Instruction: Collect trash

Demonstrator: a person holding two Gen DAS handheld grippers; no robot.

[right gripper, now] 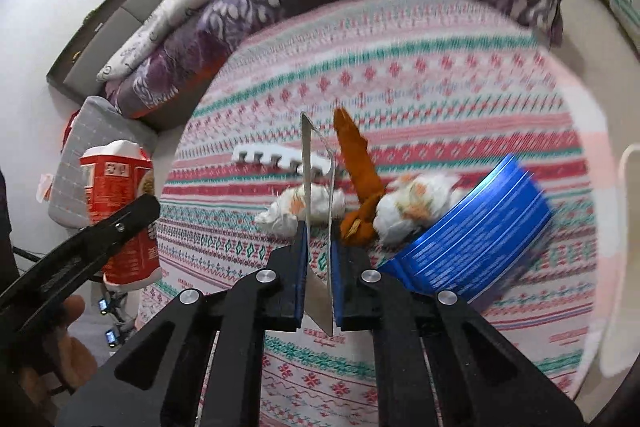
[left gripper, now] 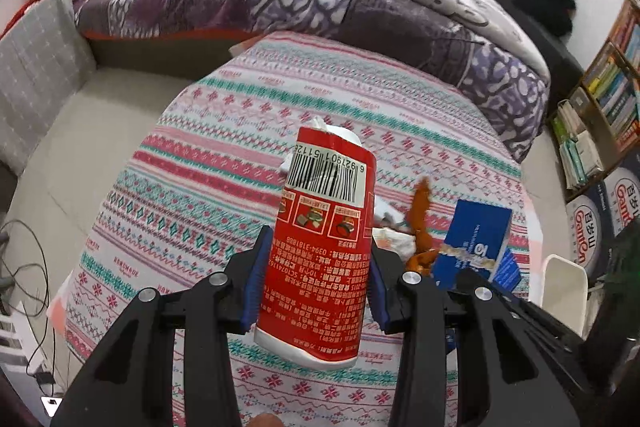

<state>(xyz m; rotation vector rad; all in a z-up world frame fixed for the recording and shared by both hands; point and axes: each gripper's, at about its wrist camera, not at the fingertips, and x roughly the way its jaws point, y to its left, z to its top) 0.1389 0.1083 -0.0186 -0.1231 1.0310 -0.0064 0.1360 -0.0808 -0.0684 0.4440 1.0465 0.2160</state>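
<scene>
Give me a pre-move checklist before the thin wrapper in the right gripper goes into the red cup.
1. Left gripper clamps the red cup: ok.
2. Right gripper shut on the thin wrapper: ok.
3. Wrapper lifted off the patterned cloth: cannot tell.
4. Room left in the cup: cannot tell; white paper sticks out of its far end.
5. Trash left on the cloth: not ok; orange peel, tissue wads, blue box remain.

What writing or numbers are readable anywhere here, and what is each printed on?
"6 927901 15112", upside down, last digits uncertain: barcode on the red carton.
"0394-3181888", upside down: same carton.
"Ganten": boxes by the bookshelf.
"HANDMADE", roughly: patterned tablecloth.
Blue box: too blurred to read.
Carton's small print: too small.
</scene>
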